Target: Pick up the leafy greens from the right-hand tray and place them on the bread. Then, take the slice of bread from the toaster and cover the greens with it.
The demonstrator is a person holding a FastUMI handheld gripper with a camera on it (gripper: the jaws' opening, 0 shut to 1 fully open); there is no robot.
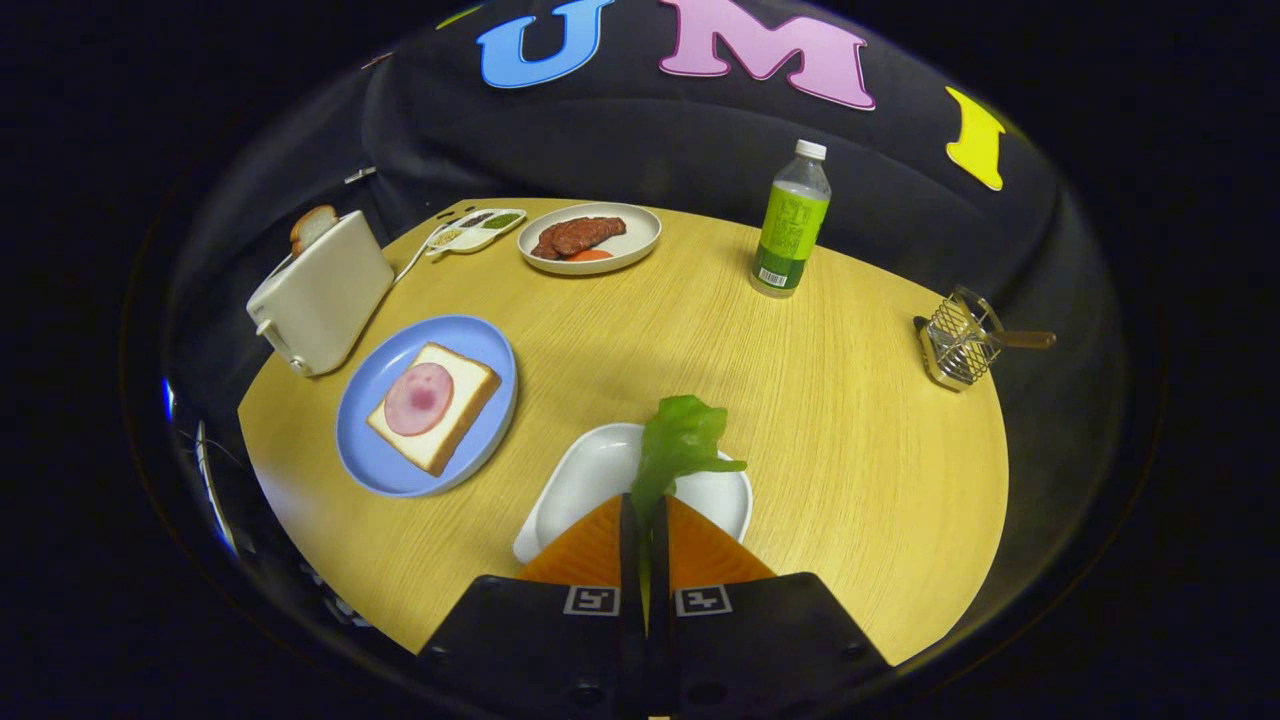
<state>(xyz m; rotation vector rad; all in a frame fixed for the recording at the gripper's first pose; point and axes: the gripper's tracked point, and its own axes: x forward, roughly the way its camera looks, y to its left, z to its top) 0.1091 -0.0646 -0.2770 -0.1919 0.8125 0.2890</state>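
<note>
My gripper [645,515] is shut on a green lettuce leaf [680,445], which sticks up from between the fingers and hangs above the white tray [580,480]. To the left, a blue plate [370,445] holds a slice of bread [440,420] with a round pink slice of ham [418,398] on top. Farther back on the left stands a white toaster [320,295] with a slice of bread [312,226] poking out of its slot.
At the far side of the round wooden table [800,400] sit a white plate with meat [590,238] and a small divided condiment dish [475,228]. A green bottle [790,225] stands at the back right. A wire basket [960,345] rests near the right edge.
</note>
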